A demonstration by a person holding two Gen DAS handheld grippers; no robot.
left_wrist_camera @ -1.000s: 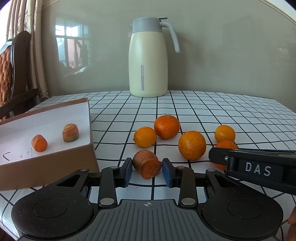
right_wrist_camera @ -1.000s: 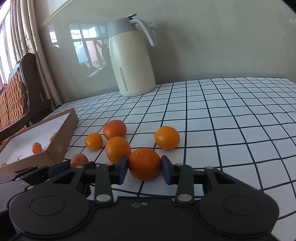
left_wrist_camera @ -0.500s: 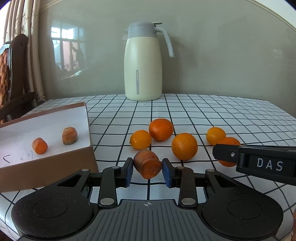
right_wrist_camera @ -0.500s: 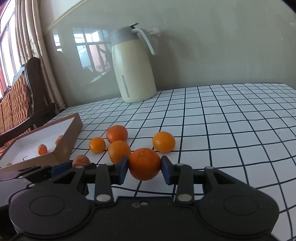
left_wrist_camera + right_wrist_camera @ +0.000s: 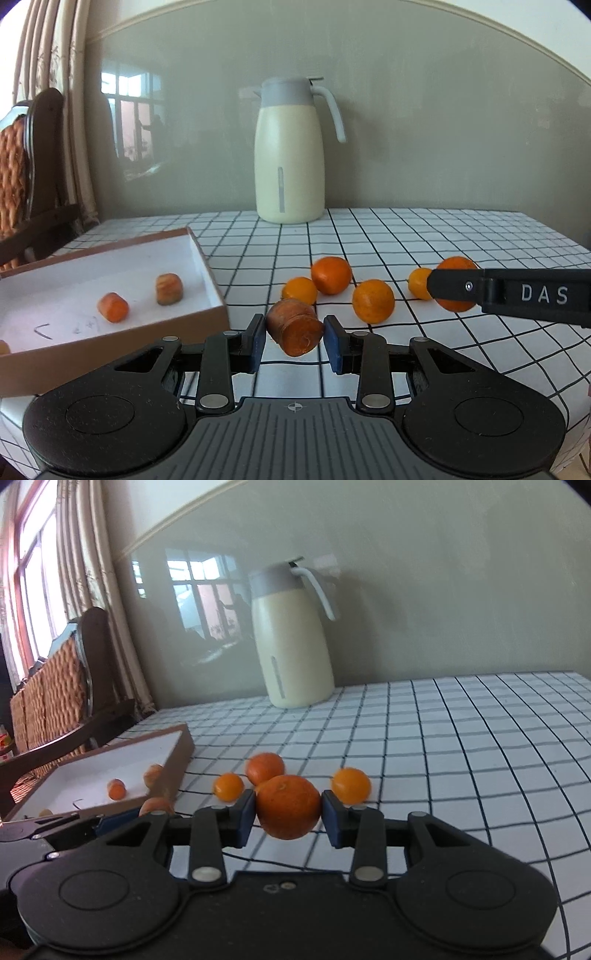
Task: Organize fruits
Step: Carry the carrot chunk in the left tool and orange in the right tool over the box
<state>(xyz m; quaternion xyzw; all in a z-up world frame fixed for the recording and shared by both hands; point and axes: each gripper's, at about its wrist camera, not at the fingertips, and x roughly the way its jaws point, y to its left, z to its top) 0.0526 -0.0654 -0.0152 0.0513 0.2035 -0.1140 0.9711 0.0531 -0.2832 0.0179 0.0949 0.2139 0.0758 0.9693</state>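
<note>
Left wrist view: left gripper (image 5: 294, 334) pinches a carrot piece (image 5: 294, 326) above the desk (image 5: 461, 236), just right of the box (image 5: 110, 332) holding two pieces. Right wrist view: right gripper (image 5: 288, 809) clamps an orange (image 5: 288, 806), three fruits lying beyond.

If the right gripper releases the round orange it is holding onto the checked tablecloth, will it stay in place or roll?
The round orange would probably roll a little: it is nearly spherical and the checked tablecloth looks flat and smooth. It seems firm, since the right gripper pinches it without a visible dent. Its pebbled skin likely resists slipping.
</note>
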